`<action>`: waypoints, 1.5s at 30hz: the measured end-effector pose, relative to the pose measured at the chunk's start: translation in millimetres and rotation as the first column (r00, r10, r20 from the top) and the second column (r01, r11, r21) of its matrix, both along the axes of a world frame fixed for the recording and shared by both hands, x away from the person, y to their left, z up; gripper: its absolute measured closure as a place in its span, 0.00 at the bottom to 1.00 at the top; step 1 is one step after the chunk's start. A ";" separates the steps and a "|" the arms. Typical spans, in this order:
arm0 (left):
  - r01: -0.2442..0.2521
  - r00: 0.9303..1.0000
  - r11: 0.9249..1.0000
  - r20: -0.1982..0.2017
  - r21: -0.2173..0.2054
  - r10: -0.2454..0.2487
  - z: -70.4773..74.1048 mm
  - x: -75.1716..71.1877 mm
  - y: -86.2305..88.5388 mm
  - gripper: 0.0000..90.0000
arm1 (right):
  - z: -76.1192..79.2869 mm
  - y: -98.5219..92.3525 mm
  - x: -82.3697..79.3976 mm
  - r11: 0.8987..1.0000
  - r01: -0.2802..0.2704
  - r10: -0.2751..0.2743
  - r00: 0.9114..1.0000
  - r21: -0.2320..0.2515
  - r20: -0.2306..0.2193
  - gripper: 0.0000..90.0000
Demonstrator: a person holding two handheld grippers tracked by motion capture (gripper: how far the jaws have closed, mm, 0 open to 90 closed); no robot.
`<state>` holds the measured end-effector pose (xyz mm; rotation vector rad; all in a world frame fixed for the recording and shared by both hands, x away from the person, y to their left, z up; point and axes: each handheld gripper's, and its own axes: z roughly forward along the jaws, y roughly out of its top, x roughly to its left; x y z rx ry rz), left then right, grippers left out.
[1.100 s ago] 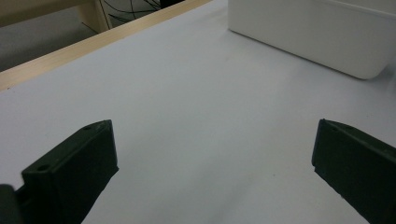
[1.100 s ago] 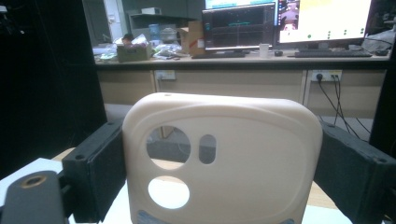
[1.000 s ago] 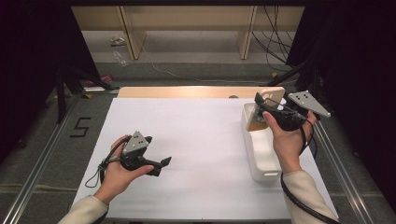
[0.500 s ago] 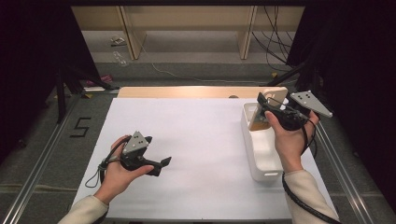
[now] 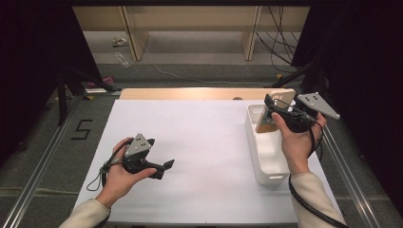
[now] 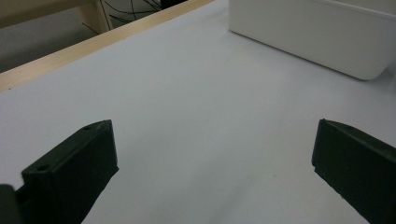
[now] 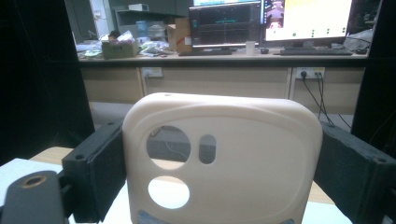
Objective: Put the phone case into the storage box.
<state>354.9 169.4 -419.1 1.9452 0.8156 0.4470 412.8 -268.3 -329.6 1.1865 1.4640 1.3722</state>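
Right side of the high view: the right tongs (image 5: pixel 271 110) hang over the far end of the white bin (image 5: pixel 266 156), pinching a beige phone case (image 5: pixel 272 114). The case stands upright between the pads, its top poking above the bin's rim toward the upper right of the frame. In the right gripper view the case (image 7: pixel 224 158) sits dead centre, both black jaws pressed flat against its two side edges, with a round cutout, a small slot and a second round hole showing at its left half. Behind it, at the top of that frame, monitors (image 7: pixel 271 21) glow on a far counter.

Over to the lower left of the high view: the left tongs (image 5: pixel 164 167) rest low over the white desk (image 5: pixel 199 142), held in the left hand (image 5: pixel 119 175), pointing toward the right of the frame. They are spread wide with nothing between them; the left gripper view shows one jaw at the lower left, the other at the lower right, and bare desk surface in the gap. The white bin's wall (image 6: pixel 317 37) sits in the upper right of that view, well apart from the jaws. A wooden strip (image 5: pixel 190 93) runs along the desk's far edge.
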 end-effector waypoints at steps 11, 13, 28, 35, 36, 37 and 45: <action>0.001 1.000 1.000 0.001 0.000 -0.001 0.0 0.0 -0.2 0.00 | -3.0 -1.5 1.8 1.000 0.014 -0.014 1.000 -0.010 -0.002 0.13; 0.002 1.000 1.000 0.001 0.000 -0.002 0.0 0.0 -0.4 0.00 | -3.7 -1.7 2.2 1.000 0.018 -0.019 1.000 -0.017 -0.001 0.13; 0.001 1.000 1.000 0.001 0.000 -0.001 0.1 0.1 -0.5 0.00 | -6.9 -0.8 5.1 0.999 0.025 -0.025 1.000 -0.028 -0.002 0.13; -0.004 1.000 1.000 0.004 0.000 0.004 0.8 0.3 0.1 0.00 | -7.9 -0.1 7.2 0.999 0.029 -0.029 1.000 -0.035 -0.009 0.13; -0.003 1.000 1.000 0.004 0.000 0.003 0.7 0.3 0.1 0.00 | -8.1 -0.2 7.7 0.999 0.031 -0.031 0.999 -0.035 -0.009 0.13; -0.004 1.000 1.000 0.003 0.000 0.004 0.7 0.3 0.1 0.00 | -8.3 -0.5 8.2 0.999 0.031 -0.031 0.999 -0.036 -0.012 0.13; -0.004 1.000 1.000 0.005 -0.003 0.004 1.0 0.4 -0.1 0.00 | -10.3 -1.2 12.6 0.999 0.037 -0.038 0.999 -0.038 -0.016 0.13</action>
